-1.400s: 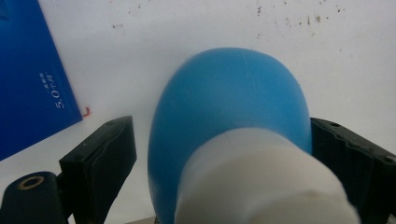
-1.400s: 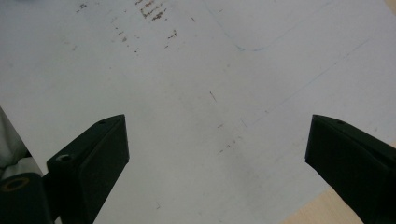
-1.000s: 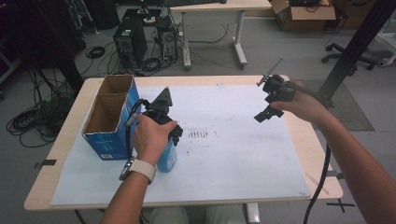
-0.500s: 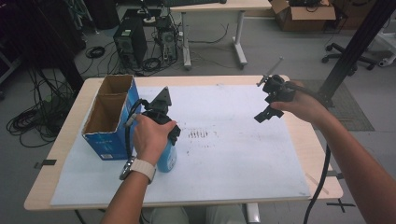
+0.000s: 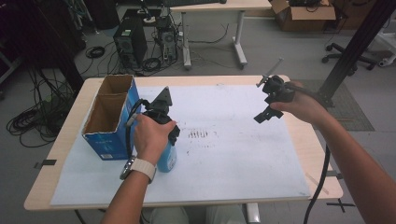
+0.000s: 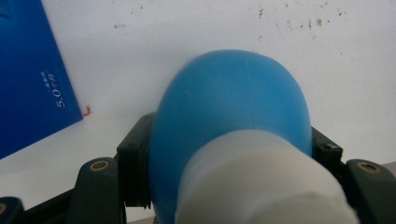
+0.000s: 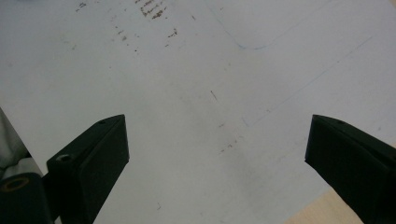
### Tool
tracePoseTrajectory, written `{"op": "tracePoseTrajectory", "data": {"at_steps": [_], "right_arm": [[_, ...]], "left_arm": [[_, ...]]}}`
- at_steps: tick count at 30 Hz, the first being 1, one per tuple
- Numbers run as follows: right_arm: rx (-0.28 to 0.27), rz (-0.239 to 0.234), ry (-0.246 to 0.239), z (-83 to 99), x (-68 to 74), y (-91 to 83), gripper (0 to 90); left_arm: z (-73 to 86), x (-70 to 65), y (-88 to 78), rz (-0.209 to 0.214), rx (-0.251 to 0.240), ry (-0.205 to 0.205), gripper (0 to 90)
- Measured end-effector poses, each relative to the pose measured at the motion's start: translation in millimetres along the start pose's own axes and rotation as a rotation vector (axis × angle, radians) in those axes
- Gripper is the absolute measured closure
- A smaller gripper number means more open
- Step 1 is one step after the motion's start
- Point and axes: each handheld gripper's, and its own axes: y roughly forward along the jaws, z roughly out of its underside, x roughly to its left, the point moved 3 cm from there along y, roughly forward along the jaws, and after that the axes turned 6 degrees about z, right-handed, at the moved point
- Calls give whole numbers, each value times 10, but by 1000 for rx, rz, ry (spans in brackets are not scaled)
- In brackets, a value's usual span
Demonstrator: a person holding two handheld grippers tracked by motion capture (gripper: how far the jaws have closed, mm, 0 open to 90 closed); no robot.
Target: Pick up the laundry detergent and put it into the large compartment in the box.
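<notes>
Just right of the box [image 5: 108, 122], the bottle [image 6: 231, 121] sits between the left gripper's [image 6: 229, 154] fingers [image 6: 134, 156], which have just closed onto it; the right gripper's [image 7: 215, 154] fingers [image 7: 100, 154] gape wide, empty.

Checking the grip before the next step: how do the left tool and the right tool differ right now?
The left tool has just closed on the blue bottle; the right tool stands wide open with nothing between its jaws. The left tool sits beside the blue box; the right tool hangs over the white sheet near the table's right edge. Both are black and hand-held.
</notes>
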Motion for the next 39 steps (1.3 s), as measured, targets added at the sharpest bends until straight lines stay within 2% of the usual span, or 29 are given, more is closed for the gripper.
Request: {"op": "tracePoseTrajectory", "data": {"at_steps": [18,23,27,31,39], "right_arm": [[0,-1,5,22,-12,-9,62],[2,0,6,24,-16,-8,61],[-1,-1,5,23,-9,-10,62],[-1,0,5,27,-5,-16,61],[-3,1,7,50,-6,-43,62]], "left_arm": [[-12,11,-19,8,9,6,367],[-16,29,-67,2,6,7,369],[-15,15,-194,-15,4,24,369],[-14,4,-283,-13,-1,32,369],[-25,-28,-616,-16,-16,53,369]]}}
